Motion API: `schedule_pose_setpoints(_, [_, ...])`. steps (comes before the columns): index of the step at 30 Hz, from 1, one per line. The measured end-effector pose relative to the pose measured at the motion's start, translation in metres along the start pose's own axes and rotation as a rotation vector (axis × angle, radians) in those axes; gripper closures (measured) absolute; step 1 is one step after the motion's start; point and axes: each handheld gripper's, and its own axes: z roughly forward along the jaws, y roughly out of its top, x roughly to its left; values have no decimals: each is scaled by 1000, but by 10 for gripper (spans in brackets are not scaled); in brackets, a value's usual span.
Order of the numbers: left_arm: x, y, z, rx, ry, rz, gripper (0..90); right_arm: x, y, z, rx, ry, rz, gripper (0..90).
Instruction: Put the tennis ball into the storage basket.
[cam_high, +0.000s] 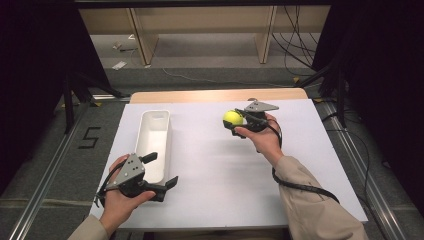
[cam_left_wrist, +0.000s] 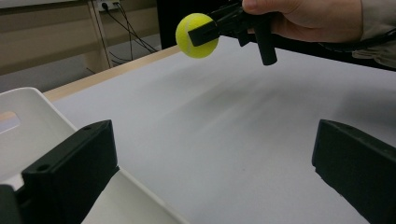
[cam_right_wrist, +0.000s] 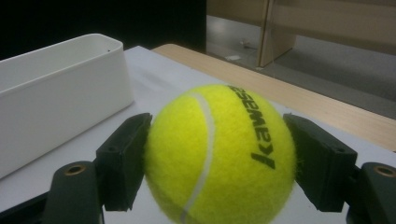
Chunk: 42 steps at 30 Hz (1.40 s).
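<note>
A yellow tennis ball (cam_high: 232, 118) hangs above the white table top at the back right, clamped between the black jaws of my right gripper (cam_high: 234, 120). In the right gripper view the ball (cam_right_wrist: 219, 154) has a pad pressing on each side of it. The left gripper view has the ball (cam_left_wrist: 196, 35) lifted off the surface, with the other hand behind it. My left gripper (cam_high: 161, 171) rests at the front left, beside the near end of the white bin (cam_high: 150, 142). Its jaws stand wide apart with nothing between them (cam_left_wrist: 212, 172).
The long white bin (cam_right_wrist: 51, 100) lies lengthwise on the left half of the table. The wooden table edge (cam_high: 215, 95) runs along the back. Cables and wooden shelf legs (cam_high: 142, 40) stand on the floor beyond.
</note>
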Motion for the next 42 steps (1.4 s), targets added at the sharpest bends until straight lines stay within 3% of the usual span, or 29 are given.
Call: schedule_pose_setpoints(42, [0,0,0,-1,0,0,0,13,14,7,-40,28,-10,273])
